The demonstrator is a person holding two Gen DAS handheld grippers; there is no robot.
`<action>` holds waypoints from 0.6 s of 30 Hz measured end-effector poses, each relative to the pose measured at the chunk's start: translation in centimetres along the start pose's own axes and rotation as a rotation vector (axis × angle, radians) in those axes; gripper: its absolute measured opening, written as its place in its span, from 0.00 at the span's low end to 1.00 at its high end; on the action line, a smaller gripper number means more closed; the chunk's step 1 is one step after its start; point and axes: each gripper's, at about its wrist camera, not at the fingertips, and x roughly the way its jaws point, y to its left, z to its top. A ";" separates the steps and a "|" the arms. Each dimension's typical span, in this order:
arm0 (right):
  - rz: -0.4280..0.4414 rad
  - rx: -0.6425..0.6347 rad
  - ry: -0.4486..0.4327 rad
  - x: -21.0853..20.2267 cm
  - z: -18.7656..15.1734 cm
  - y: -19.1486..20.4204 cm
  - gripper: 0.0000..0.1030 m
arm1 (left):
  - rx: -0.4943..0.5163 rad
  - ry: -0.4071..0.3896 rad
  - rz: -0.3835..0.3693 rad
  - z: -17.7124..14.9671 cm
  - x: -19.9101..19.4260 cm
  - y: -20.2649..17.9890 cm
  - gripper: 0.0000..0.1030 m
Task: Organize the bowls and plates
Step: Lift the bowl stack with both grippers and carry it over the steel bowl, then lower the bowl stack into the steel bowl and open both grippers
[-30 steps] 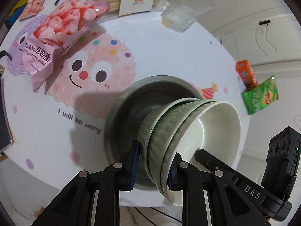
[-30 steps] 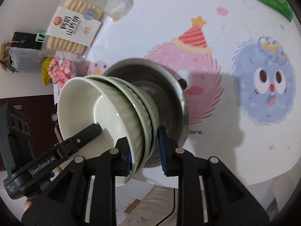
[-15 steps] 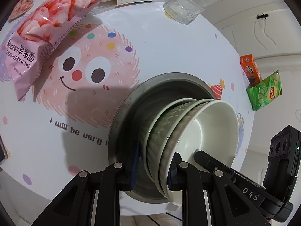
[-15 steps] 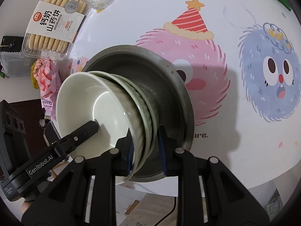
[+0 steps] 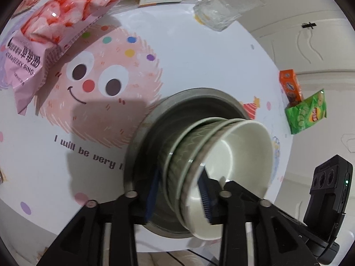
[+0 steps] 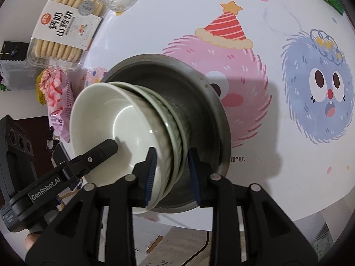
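Note:
A stack of three nested pale green and white bowls [image 5: 239, 155] [image 6: 124, 119] leans inside a wide metal basin [image 5: 199, 102] [image 6: 177, 77] on the cartoon-print table. My left gripper [image 5: 178, 196] straddles the near rims, its jaws opening; the left pad [image 5: 152, 195] stands off the outer bowl. My right gripper [image 6: 173, 174] straddles the opposite rims, jaws also opening, with a small gap at the right pad [image 6: 194, 173]. In the right wrist view one finger of the left gripper [image 6: 106, 148] reaches into the top bowl.
A pink strawberry snack bag [image 5: 55, 28], a biscuit tray [image 6: 66, 28] and a clear plastic cup [image 5: 219, 15] lie at the far side. An orange box [image 5: 290, 86] and a green chip bag [image 5: 306, 113] sit at the right. The table edge runs just under the basin.
The bowl stack has sunk into the metal basin. Both pairs of jaws have spread wider and come off the bowl rims that they were clamping.

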 end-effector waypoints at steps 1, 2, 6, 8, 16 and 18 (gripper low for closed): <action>0.000 -0.005 -0.003 -0.2 -0.1 0.1 0.38 | 0.011 -0.011 0.003 -0.1 -0.3 -0.3 0.47; -0.009 -0.016 -0.008 -0.5 -0.2 0.1 0.44 | 0.017 -0.017 0.004 -0.1 -0.6 -0.4 0.53; -0.029 -0.060 -0.036 -2.0 -0.4 0.5 0.49 | 0.049 -0.063 -0.006 -0.4 -2.7 -1.1 0.64; -0.023 -0.081 -0.056 -3.3 -0.7 0.5 0.49 | 0.074 -0.100 -0.018 -0.7 -4.4 -1.2 0.68; -0.026 -0.110 -0.154 -7.9 -0.7 -1.5 0.51 | 0.073 -0.164 0.050 -0.6 -8.0 2.5 0.83; -0.040 -0.089 -0.159 -7.9 -0.4 -2.7 0.51 | 0.037 -0.151 0.068 -0.6 -7.4 4.0 0.83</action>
